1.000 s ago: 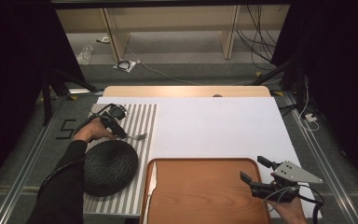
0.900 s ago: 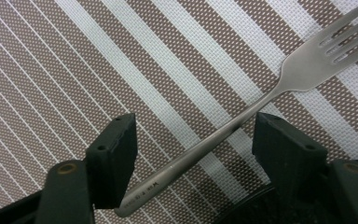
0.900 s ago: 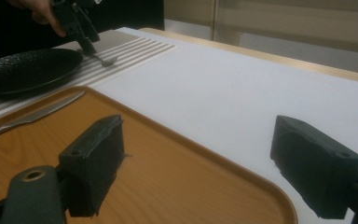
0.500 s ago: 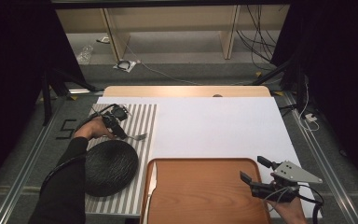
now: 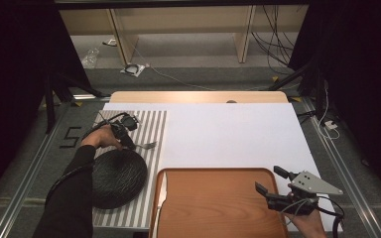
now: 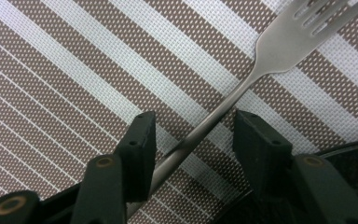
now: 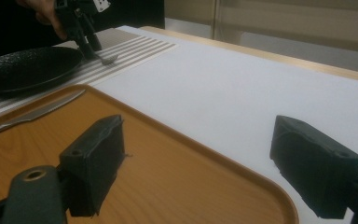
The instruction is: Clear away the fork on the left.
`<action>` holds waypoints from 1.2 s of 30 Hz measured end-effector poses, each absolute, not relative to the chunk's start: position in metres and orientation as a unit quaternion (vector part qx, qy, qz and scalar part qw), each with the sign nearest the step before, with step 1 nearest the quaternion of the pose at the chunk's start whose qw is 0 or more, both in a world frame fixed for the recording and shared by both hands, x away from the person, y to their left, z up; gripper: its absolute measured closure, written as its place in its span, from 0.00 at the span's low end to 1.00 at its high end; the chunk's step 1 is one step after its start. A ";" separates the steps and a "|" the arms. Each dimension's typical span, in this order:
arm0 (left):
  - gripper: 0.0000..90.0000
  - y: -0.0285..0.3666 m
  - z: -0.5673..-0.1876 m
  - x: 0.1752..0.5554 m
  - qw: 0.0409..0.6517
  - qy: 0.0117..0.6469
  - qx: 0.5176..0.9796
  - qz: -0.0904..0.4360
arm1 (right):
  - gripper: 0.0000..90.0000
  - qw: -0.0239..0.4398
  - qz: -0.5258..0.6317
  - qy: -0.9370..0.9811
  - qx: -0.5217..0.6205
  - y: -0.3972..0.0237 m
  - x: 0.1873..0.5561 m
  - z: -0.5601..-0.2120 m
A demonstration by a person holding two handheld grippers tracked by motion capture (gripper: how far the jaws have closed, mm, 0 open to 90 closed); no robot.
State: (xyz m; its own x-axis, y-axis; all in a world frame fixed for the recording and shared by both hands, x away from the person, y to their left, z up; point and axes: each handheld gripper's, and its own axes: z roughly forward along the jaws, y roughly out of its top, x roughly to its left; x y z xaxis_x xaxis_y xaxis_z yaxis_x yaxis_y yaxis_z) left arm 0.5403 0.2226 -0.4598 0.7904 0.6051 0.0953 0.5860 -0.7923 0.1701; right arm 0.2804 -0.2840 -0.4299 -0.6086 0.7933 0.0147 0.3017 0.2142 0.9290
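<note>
A silver fork (image 6: 279, 46) lies on the brown-and-white striped placemat (image 5: 154, 124), just beyond a black plate (image 5: 116, 178). My left gripper (image 5: 128, 144) points down over the fork's handle. Its jaws have just been closing. In the left gripper view the handle runs slantwise between them (image 6: 193, 126), close to the left jaw, with a gap still at the right one. My right gripper (image 5: 270, 179) hovers open over the right end of the wooden tray (image 5: 213, 198), nothing between its jaws (image 7: 200, 140).
A table knife (image 7: 32, 114) lies at the tray's left edge. The white tabletop (image 5: 228, 134) stretches between placemat and tray. In the right gripper view the plate (image 7: 28, 67), the fork (image 7: 108, 58) and the left gripper (image 7: 81, 28) show far off.
</note>
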 end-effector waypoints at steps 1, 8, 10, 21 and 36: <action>0.56 0.222 -0.460 0.541 0.065 0.318 0.943 0.069 | 0.21 0.243 0.506 0.741 0.370 -0.284 0.280 -0.430; 0.65 0.222 -0.459 0.543 0.065 0.321 0.943 0.057 | 0.21 0.243 0.510 0.737 0.370 -0.284 0.281 -0.430; 0.68 0.222 -0.459 0.543 0.065 0.318 0.944 0.056 | 0.21 0.243 0.508 0.738 0.371 -0.284 0.280 -0.430; 0.81 0.222 -0.459 0.543 0.069 0.305 0.949 0.047 | 0.21 0.243 0.511 0.737 0.370 -0.284 0.280 -0.430; 0.93 0.219 -0.458 0.542 0.066 0.290 0.953 0.054 | 0.21 0.243 0.510 0.738 0.370 -0.284 0.280 -0.430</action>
